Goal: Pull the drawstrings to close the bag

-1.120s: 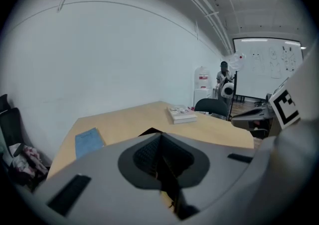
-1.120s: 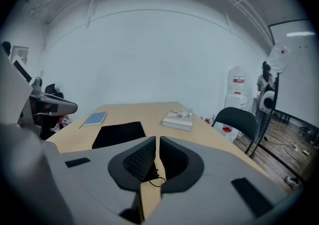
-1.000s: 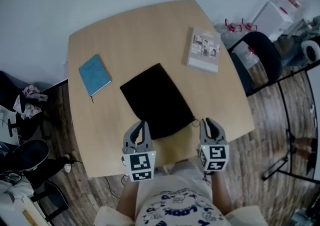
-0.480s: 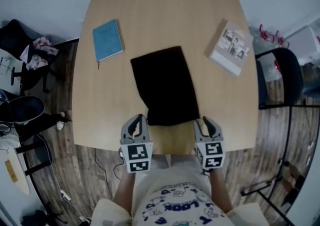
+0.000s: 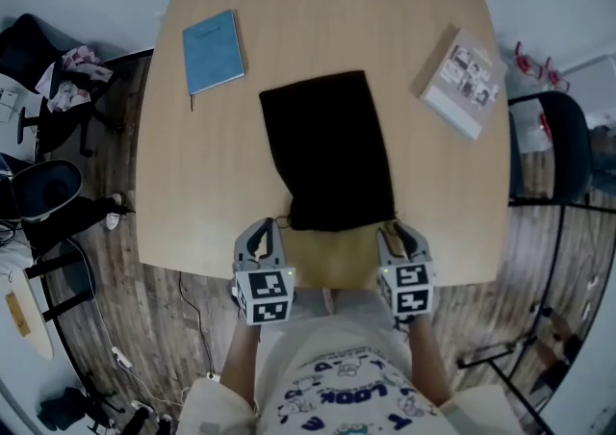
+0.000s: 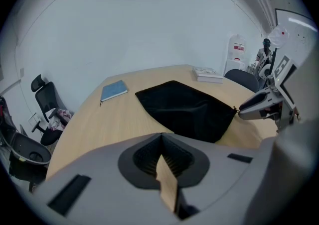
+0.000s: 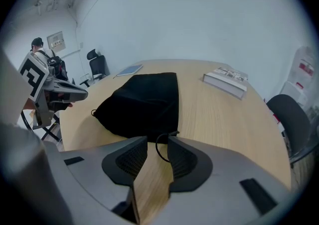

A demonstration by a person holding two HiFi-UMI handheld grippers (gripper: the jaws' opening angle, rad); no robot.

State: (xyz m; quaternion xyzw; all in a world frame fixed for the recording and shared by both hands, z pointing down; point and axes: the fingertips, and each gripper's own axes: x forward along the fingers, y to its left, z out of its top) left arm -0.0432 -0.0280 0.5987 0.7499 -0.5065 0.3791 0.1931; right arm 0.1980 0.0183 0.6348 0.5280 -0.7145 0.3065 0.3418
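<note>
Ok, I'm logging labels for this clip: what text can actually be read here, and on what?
"LOOK": on the person's shirt; the rest of its print is unreadable.
Book cover: print too small to read.
Blue notebook: no text made out.
Wall sign: too blurred to read.

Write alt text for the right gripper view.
The right tongs, which have just been opening, straddle a thin black drawstring loop without gripping it. Beyond lies the flat black fabric bag on a pale wooden table, with the left tongs at the left.
</note>
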